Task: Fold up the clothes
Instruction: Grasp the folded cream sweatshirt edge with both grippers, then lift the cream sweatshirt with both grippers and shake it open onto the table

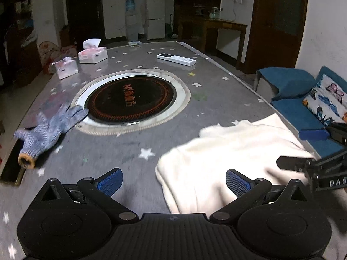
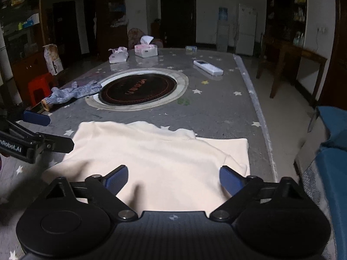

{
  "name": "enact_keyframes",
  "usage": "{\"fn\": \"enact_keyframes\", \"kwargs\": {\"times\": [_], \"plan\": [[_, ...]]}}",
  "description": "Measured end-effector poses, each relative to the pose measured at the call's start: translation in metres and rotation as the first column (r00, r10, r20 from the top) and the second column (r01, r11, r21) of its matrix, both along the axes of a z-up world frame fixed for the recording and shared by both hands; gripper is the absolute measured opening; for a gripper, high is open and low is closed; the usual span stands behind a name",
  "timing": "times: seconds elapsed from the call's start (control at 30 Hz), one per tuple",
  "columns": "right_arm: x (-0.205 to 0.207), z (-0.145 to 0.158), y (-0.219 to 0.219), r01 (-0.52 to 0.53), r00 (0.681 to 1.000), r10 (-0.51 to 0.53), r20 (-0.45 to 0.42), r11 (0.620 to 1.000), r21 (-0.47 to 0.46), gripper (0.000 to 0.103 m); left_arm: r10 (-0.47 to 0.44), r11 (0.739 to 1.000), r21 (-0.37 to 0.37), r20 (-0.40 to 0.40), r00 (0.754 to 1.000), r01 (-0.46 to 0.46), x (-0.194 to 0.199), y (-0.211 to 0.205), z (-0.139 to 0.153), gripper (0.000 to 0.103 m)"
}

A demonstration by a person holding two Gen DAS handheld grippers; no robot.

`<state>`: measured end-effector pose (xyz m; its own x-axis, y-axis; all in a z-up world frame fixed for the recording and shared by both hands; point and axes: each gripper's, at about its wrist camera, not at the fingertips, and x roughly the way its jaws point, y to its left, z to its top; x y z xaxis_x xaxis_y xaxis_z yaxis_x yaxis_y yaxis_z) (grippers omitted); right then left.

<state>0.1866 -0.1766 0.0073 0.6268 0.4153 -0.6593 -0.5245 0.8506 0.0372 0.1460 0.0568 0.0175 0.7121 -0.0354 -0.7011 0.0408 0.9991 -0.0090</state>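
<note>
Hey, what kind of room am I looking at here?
Most likely a home's living and dining room. A large table with a built-in round cooktop fills the middle, a white fridge and water dispenser stand at the far wall, and a blue sofa sits beside the table.

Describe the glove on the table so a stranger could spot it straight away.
Start at the round black hotplate sunk into the middle of the star-patterned table. On its left edge in the right wrist view lies the glove, fingertips touching the rim. It is blue-grey speckled knit with an orange cuff, unlike the white tissue boxes behind it.
</note>
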Motion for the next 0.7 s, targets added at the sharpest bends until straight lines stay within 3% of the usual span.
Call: {"fn": "enact_keyframes", "kwargs": {"times": [0.2, 0.4, 0.63, 0.7], "plan": [[0.037, -0.010, 0.007, -0.039, 0.999, 0.040, 0.011, 0.999, -0.031, 0.067, -0.083, 0.996, 0.015, -0.003, 0.997, 0.083, 0.029, -0.005, -0.010, 0.089], [0.064, -0.022, 0.013, -0.094, 0.995, 0.093, -0.026, 0.994, -0.057, 0.065, -0.163, 0.985, 0.043, -0.025, 0.986, 0.164, 0.045, -0.013, -0.022, 0.073], [0.070, -0.029, 0.016, -0.159, 0.987, 0.157, -0.035, 0.983, -0.088, 0.058, -0.187, 0.981, 0.036, -0.035, 0.982, 0.188, 0.047, -0.012, -0.028, 0.036], [0.069, -0.029, 0.016, -0.163, 0.986, 0.161, -0.031, 0.982, -0.092, 0.057, -0.189, 0.981, 0.038, -0.029, 0.981, 0.190, 0.047, -0.012, -0.027, 0.032]]}}
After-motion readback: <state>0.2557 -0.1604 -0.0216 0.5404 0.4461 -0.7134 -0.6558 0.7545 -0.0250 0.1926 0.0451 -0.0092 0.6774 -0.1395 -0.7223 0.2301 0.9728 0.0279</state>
